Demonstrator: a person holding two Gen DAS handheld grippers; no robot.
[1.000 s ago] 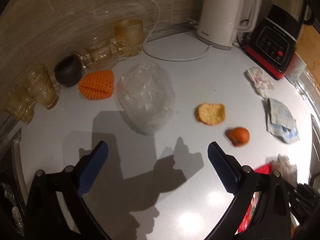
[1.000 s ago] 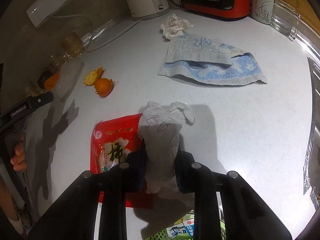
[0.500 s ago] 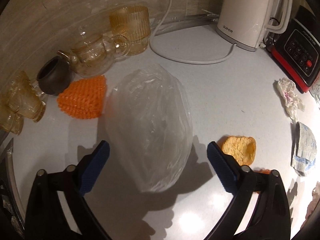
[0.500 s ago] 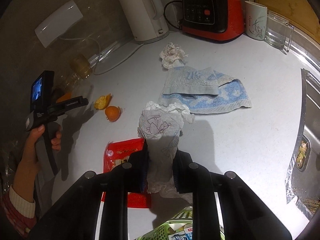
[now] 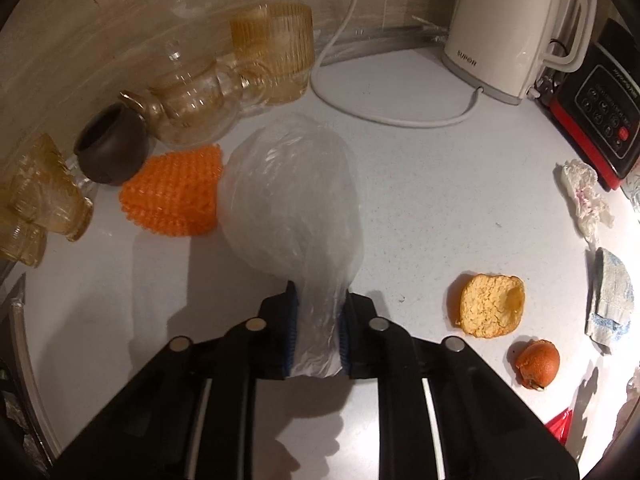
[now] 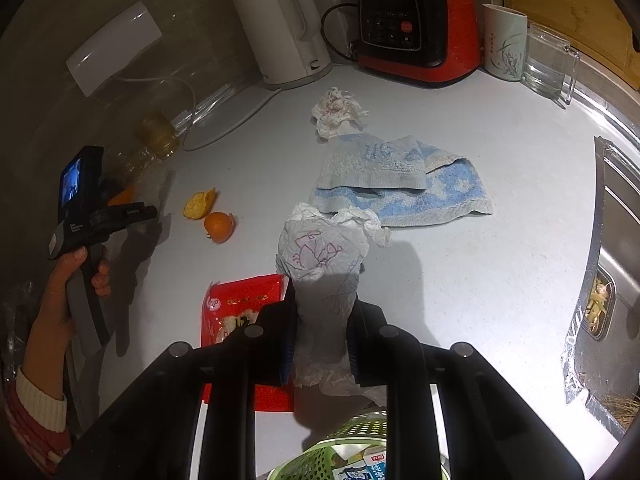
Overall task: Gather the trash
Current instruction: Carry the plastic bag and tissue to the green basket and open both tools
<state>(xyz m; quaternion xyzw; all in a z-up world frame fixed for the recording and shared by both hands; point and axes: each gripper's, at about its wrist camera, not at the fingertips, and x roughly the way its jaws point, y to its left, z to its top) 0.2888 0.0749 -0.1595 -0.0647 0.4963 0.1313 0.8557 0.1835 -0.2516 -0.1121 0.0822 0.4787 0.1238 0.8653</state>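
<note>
A home kitchen is showing itself here. A white electric kettle (image 5: 508, 36) is standing on a pale countertop (image 5: 420, 208) against a tiled wall, with a red and black blender base (image 6: 416, 28) sitting beside it. A glass teapot (image 5: 192, 104) and amber glasses (image 5: 276, 52) are crowding the back edge, while a mug (image 6: 504, 46) and a clear jug (image 6: 548, 64) are waiting near a steel sink (image 6: 616, 248). Orange peel (image 5: 490, 306) and a dishcloth (image 6: 400, 180) are lying on the counter.
</note>
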